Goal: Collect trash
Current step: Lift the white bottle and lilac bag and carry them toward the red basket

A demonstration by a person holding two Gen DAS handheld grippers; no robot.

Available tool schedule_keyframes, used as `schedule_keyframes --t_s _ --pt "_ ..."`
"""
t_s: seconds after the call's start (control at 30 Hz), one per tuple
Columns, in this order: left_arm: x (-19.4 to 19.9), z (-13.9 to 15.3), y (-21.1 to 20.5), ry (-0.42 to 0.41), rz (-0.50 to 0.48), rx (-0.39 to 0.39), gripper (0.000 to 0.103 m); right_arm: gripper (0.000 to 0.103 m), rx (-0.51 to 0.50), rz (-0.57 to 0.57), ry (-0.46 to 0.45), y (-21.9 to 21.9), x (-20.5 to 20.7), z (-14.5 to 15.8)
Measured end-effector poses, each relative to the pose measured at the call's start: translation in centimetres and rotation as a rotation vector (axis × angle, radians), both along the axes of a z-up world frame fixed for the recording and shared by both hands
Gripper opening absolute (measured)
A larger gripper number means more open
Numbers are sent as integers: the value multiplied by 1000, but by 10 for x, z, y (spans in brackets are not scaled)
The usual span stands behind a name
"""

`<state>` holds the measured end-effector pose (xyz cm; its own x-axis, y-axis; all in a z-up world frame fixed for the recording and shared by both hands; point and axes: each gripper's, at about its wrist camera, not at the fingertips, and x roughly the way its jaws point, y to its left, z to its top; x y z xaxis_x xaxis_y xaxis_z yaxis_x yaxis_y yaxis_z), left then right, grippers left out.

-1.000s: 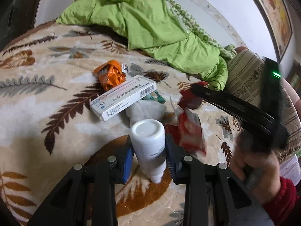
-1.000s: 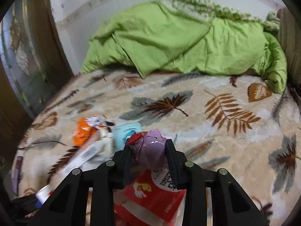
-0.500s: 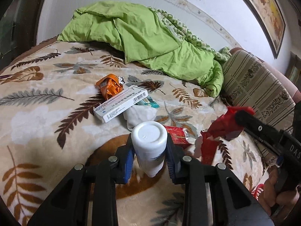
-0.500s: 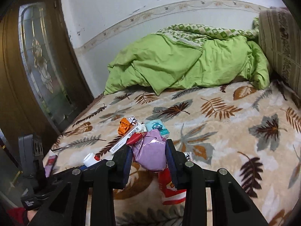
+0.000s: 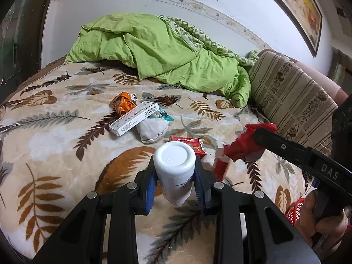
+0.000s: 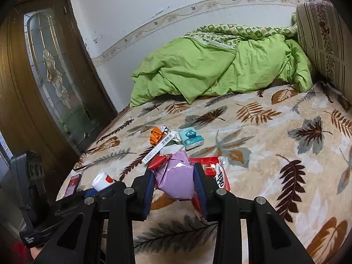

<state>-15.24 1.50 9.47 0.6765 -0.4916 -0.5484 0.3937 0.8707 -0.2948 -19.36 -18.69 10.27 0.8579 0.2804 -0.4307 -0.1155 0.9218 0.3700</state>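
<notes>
Gripping a white bottle between blue pads, left gripper closed to the bottle's width, base of the bottle facing the camera, cap end pointing down and back toward the handle, lifted clear of the blanket. Pinching a crumpled red-and-purple wrapper, right gripper closed to the wrapper's width, held above the blanket near its front edge; seen from the left wrist as a red wad at the gripper tip.

Lying on the blanket near its middle, a small heap: orange wrapper, touching a long white box with a barcode, a teal tissue pack just beside the box, a white wad partly under it. Nearer the front edge, a red packet flat on the blanket, directly below the right gripper. Bunched along the far edge, a green quilt.
</notes>
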Motion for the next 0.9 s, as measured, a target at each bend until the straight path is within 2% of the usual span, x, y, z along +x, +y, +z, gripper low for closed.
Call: schedule_keyframes --t_s 0.3,0.9 --pt "-6 7 7 -8 -7 -23 29 36 8 5 -22 9 -5 16" --pt "-9 9 11 -4 -11 -36 29 36 41 3 15 10 -11 16"
